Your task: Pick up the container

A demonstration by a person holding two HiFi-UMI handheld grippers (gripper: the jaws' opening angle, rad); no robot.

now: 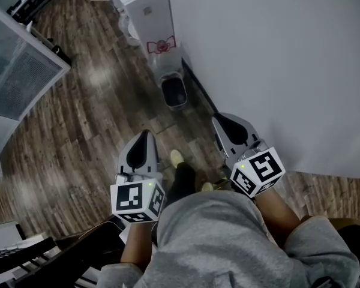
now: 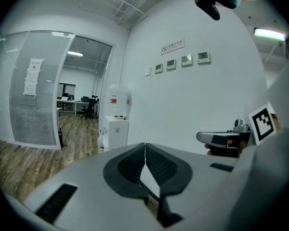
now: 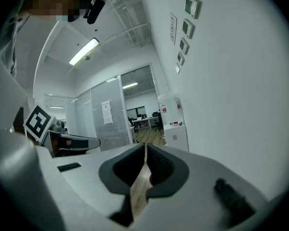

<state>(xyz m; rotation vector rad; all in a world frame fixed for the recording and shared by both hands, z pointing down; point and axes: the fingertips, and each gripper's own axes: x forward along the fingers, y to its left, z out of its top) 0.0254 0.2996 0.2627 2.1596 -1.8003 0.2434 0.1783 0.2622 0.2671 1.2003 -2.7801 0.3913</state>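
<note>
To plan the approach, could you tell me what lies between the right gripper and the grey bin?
The head view shows only bare wooden floor between the right gripper and the grey bin beside the wall.

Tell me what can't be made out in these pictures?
Wall sign, left gripper view: print too small to read.
Notice on the glass partition, same view: too small.
Dark clutter, head view: cut off by lower left edge.
Container: none recognisable anywhere.
</note>
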